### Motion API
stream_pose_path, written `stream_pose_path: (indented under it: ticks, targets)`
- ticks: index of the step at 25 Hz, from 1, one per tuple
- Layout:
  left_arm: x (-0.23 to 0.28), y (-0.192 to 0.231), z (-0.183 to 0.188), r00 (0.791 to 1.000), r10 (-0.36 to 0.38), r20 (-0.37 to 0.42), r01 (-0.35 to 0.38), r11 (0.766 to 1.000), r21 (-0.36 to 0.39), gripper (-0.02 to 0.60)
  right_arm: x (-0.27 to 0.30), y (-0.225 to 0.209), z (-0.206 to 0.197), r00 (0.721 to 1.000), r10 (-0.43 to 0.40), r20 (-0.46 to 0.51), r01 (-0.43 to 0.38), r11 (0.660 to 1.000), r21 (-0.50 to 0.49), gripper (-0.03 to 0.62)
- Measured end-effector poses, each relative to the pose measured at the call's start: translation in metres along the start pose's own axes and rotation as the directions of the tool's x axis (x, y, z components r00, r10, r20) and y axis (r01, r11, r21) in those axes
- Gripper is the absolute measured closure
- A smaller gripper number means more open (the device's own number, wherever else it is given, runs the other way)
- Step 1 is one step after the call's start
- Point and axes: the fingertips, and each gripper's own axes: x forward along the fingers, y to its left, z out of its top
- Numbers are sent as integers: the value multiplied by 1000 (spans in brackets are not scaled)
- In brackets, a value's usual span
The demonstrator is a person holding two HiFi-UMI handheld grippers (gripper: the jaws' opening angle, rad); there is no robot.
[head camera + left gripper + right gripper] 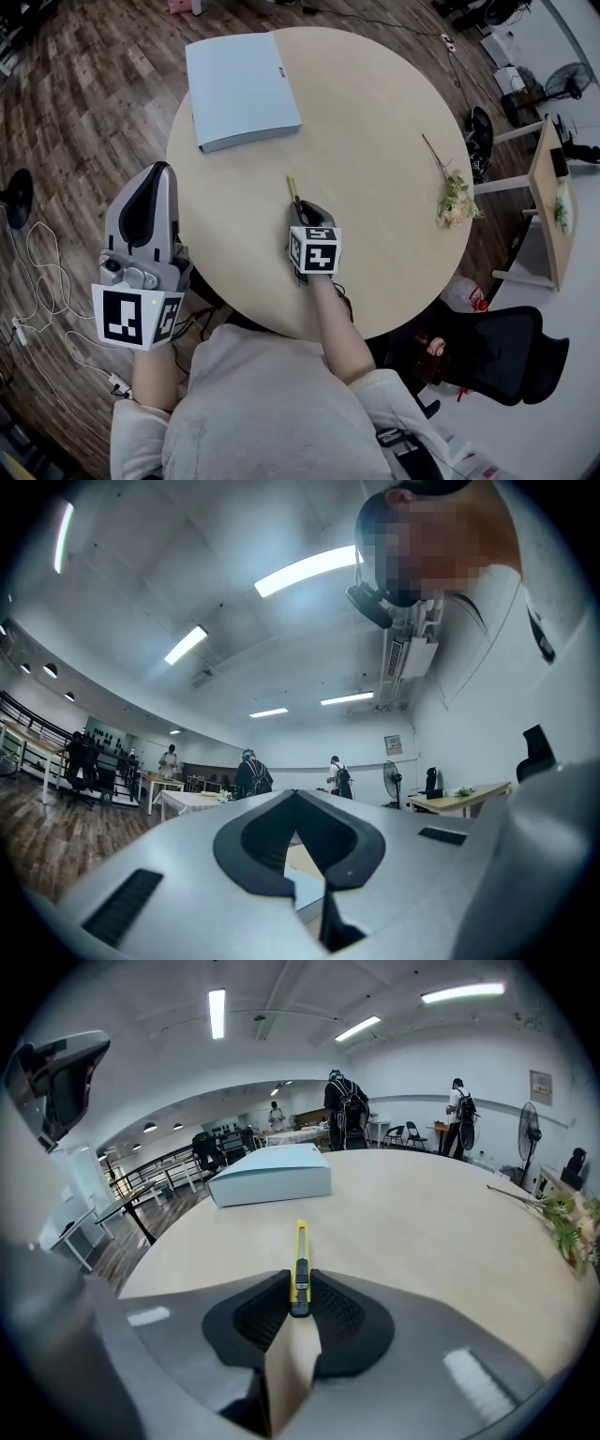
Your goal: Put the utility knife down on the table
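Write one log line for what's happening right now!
right gripper: shut on utility knife, over table | left gripper: shut, empty, beside table

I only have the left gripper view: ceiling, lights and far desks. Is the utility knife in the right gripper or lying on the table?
Observer: It's in the right gripper. The jaws are shut on the rear end of the yellow utility knife.
Operator: Is it over the table?
Observer: Yes. The head view shows it over the round table, toward the near side. I cannot tell if it touches the top.
Operator: Is anything in front of the blade end?
Observer: A light blue box lies farther ahead and to the left, well apart from the knife.
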Motion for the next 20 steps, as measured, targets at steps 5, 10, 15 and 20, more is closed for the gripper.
stream_pose_path:
  ticks: [5, 10, 15, 20]
  targets:
    - [3, 7, -7, 1000, -9, -10, 9, 1000, -4, 574, 11, 0, -8, 999, -22, -34, 22, 1000, -4, 519]
    - [4, 12, -9, 1000, -12, -14, 12, 1000, -3, 574, 18, 0, -12, 998, -43, -55, 42, 999, -7, 519]
    - [0, 16, -11, 1000, -7, -17, 7, 1000, -5, 574, 20, 2, -13, 997, -58, -57, 57, 998, -11, 517]
    - [-1, 16, -10, 1000, -3, -15, 3, 1000, -3, 574, 21, 2, -13, 997, -50, -59, 50, 999, 8, 513]
